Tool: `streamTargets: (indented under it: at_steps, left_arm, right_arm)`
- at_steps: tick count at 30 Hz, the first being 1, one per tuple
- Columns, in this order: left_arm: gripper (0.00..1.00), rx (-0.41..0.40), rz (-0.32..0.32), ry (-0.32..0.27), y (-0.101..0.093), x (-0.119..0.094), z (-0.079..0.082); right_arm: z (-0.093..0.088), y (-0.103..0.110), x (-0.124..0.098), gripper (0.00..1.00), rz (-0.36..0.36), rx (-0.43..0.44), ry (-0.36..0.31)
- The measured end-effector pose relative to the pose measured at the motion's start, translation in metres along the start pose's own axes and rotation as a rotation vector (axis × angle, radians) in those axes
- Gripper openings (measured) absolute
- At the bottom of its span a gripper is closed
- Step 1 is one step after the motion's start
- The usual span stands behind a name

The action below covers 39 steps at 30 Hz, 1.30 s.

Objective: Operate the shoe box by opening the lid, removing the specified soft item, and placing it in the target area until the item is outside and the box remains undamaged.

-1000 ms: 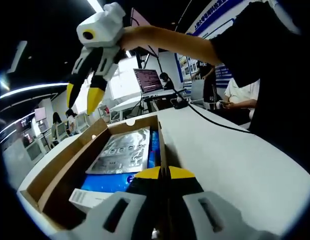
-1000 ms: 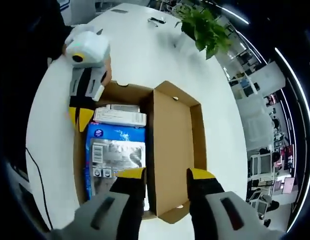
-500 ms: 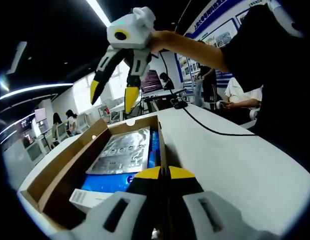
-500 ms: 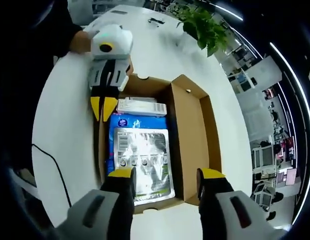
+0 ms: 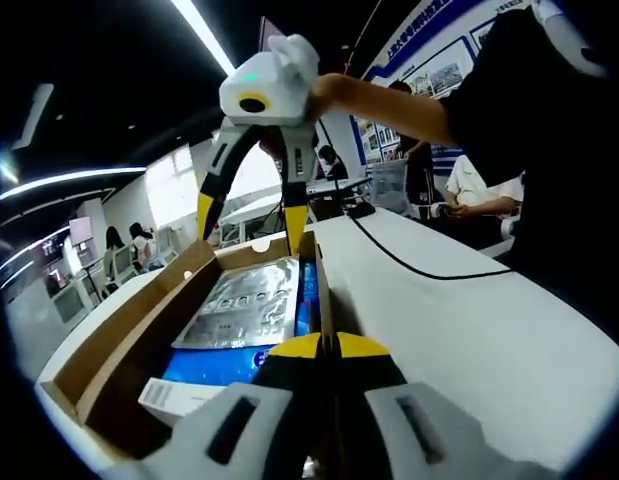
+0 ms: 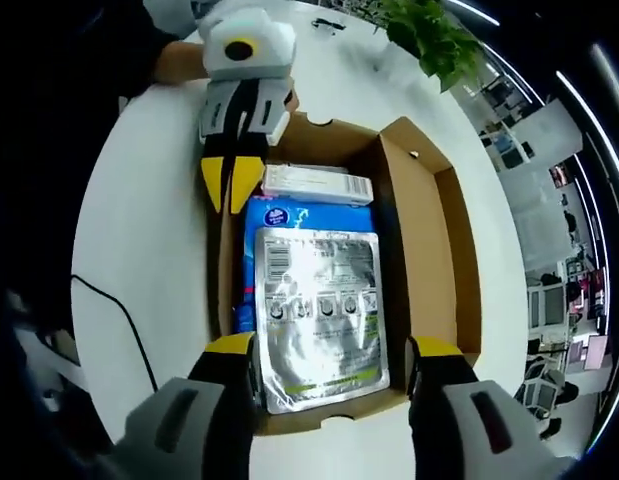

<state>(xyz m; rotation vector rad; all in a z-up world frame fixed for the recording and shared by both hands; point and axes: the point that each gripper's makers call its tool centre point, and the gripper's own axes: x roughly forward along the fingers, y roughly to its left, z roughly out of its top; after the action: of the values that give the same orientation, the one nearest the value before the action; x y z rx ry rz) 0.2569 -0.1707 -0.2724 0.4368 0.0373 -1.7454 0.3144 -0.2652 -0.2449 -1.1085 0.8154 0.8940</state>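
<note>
Right gripper (image 6: 329, 352) jaws spread wide, poised above the open shoe box (image 6: 444, 260), straddling the near end of the silver pouch (image 6: 319, 310). Left gripper (image 6: 232, 182) jaws clenched on the box's left wall. Box: one, brown cardboard, rectangular, on a white round surface (image 6: 139, 240). Inside: one glossy foil pouch atop one blue soft pack (image 6: 289, 213), one white flat carton (image 6: 317, 183) at far end.

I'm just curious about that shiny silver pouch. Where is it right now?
In the right gripper view, the silver pouch lies inside the open shoe box, on top of a blue pack, just ahead of the right gripper.
</note>
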Motion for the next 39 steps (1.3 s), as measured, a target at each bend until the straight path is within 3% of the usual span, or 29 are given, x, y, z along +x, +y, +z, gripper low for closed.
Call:
streamTargets:
  at_steps: [14,28,36,39]
  left_arm:
    - [0.03,-0.002,-0.002,0.0,0.005,0.001,-0.002]
    - [0.03,0.002,-0.005,0.0,-0.001,0.001,0.001]
    - [0.03,0.003,-0.005,0.0,-0.004,0.0,0.002]
    - [0.03,0.0,-0.002,0.0,-0.004,0.0,0.003]
  right_arm:
    - [0.006,0.016,0.026,0.67,0.067,-0.024,-0.01]
    - [0.004,0.017,0.037,0.67,0.047,-0.017,0.021]
    - [0.004,0.013,0.032,0.66,-0.037,0.001,0.005]
    - [0.007,0.004,0.029,0.67,-0.115,-0.013,-0.023]
